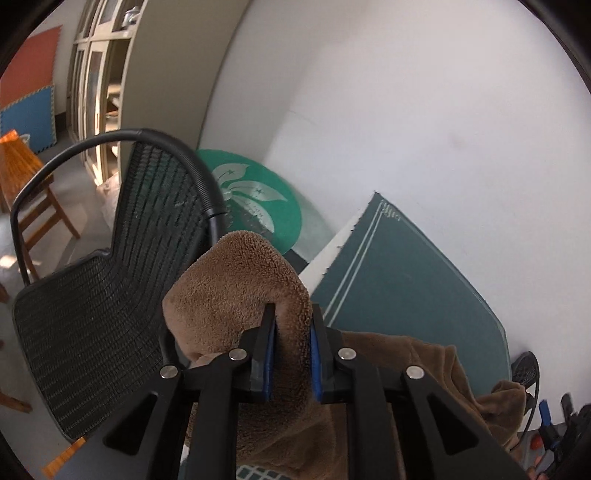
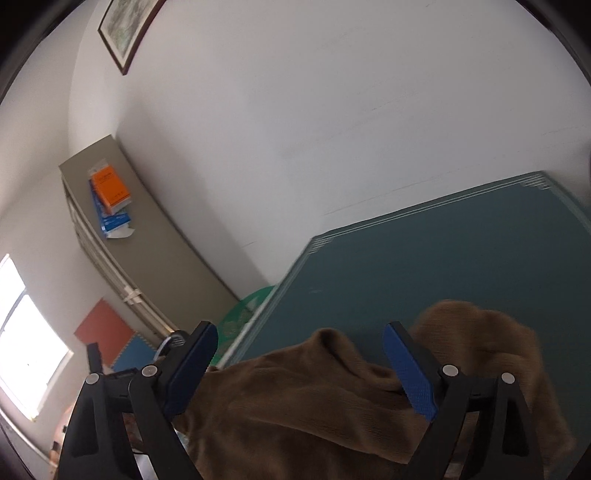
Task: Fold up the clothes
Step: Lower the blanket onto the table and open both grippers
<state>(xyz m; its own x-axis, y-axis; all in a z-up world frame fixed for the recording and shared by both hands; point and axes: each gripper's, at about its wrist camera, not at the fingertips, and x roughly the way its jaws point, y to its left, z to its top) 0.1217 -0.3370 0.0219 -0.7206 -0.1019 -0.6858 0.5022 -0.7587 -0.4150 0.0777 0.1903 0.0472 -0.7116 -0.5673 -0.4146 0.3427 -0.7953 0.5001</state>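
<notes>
One brown fleece garment (image 1: 236,295) and two grippers. The left gripper (image 1: 290,332) is clamped on a fold of the fleece, which bulges up over its fingertips; the rest trails across the near edge of the dark green table (image 1: 406,280). The right gripper (image 2: 299,363) is spread wide, holding nothing — the garment (image 2: 295,402) lies between and below its pads. One black mesh chair (image 1: 103,310) stands at the table's left side. White wall (image 2: 332,110), one beige cabinet (image 2: 155,229), one framed picture (image 2: 125,26).
</notes>
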